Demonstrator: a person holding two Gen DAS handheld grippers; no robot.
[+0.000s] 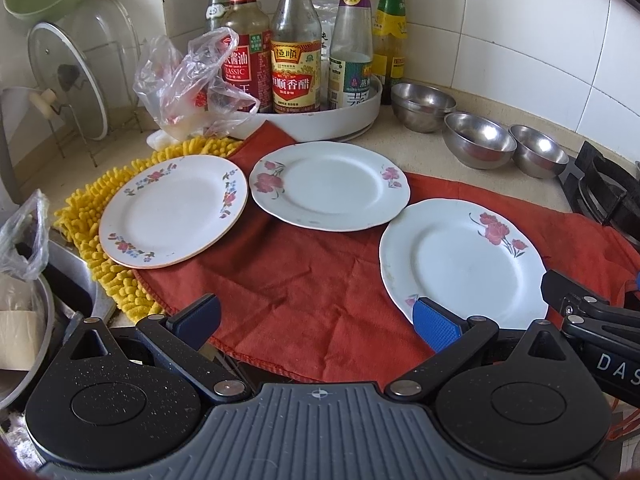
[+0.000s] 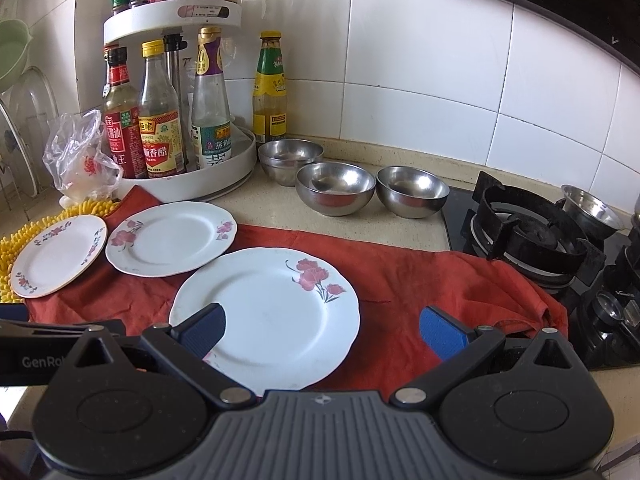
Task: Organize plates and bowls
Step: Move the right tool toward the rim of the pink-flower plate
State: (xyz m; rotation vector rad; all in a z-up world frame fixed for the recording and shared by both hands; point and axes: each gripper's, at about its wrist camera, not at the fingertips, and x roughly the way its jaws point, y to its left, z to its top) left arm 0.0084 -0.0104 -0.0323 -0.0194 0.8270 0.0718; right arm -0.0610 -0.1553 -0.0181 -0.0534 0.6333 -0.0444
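Observation:
Three white flowered plates lie apart on a red cloth [image 1: 304, 280]: a left plate [image 1: 174, 210] partly on a yellow mat, a middle plate [image 1: 329, 186], and a right plate [image 1: 464, 264]. They also show in the right wrist view: the left plate [image 2: 60, 255], the middle plate [image 2: 172, 238] and the right plate [image 2: 272, 316]. Three steel bowls [image 1: 478, 140] [image 2: 336, 187] stand behind, upright. My left gripper [image 1: 316, 322] is open and empty above the cloth's front. My right gripper [image 2: 322, 334] is open and empty, low over the right plate's near rim.
A white turntable [image 1: 320, 124] of sauce bottles stands at the back, with a plastic bag [image 1: 192, 80] beside it. A lid rack [image 1: 68, 76] is at the left. A gas stove [image 2: 532, 236] with a small steel funnel lies right. A pot sits front left.

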